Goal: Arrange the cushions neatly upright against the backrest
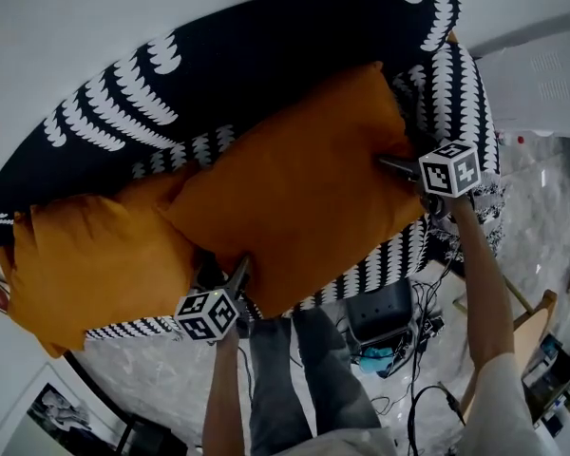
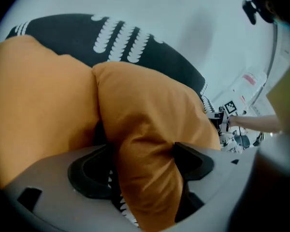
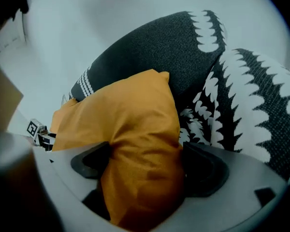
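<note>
A large orange cushion leans against the black-and-white patterned sofa backrest. A second orange cushion stands to its left, its edge tucked behind the first. My left gripper is at the large cushion's lower left corner. In the left gripper view that corner lies between the open jaws, with a gap at the left pad. My right gripper is at the cushion's right edge by the armrest. There the cushion's corner bulges between its wide open jaws.
The person's legs stand at the sofa's front. A black stool and cables lie on the marble floor to the right, beside a wooden chair. A white unit stands past the armrest. A framed picture leans at lower left.
</note>
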Demonstrator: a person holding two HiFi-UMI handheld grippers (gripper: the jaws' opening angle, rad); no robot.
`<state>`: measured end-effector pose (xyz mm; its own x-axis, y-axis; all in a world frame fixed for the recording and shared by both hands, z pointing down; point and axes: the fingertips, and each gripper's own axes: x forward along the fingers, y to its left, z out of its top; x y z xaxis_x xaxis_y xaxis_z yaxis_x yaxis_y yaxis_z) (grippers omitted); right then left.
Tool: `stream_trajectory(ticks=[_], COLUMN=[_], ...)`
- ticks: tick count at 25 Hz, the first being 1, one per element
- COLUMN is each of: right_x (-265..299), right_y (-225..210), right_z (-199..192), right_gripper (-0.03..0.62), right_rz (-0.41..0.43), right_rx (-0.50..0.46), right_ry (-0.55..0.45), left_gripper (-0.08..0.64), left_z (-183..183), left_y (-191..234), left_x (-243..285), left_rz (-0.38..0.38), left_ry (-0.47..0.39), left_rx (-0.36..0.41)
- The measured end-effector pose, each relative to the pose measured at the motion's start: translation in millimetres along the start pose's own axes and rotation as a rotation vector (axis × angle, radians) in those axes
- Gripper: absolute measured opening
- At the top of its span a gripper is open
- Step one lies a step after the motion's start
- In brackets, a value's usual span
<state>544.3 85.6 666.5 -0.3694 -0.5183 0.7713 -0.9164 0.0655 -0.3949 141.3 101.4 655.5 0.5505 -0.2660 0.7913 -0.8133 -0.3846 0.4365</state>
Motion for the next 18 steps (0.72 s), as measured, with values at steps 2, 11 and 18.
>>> stream_trajectory(ticks=[2,11,18], right_x=[9,-14,-80], right_y=[7,50,48], right_z=[-1,7,-22], right_gripper=[0.456,0.144,0.118], right_rz=[0.000,0.041,0.003], right_rx=[0.001,-0.099,0.047], right_ry=[0.019,-0.034,-0.325], left_gripper=[0.385,0.175,0.153], left_z=[-2,15,42], left_y=[8,-19,-48], left_x=[9,-25,-32], left_rz=[-0.046,-0.130,-0.205], left_ry=[0.011,-0.131,-0.224], left_rx=[-0.033,0.105,0.275])
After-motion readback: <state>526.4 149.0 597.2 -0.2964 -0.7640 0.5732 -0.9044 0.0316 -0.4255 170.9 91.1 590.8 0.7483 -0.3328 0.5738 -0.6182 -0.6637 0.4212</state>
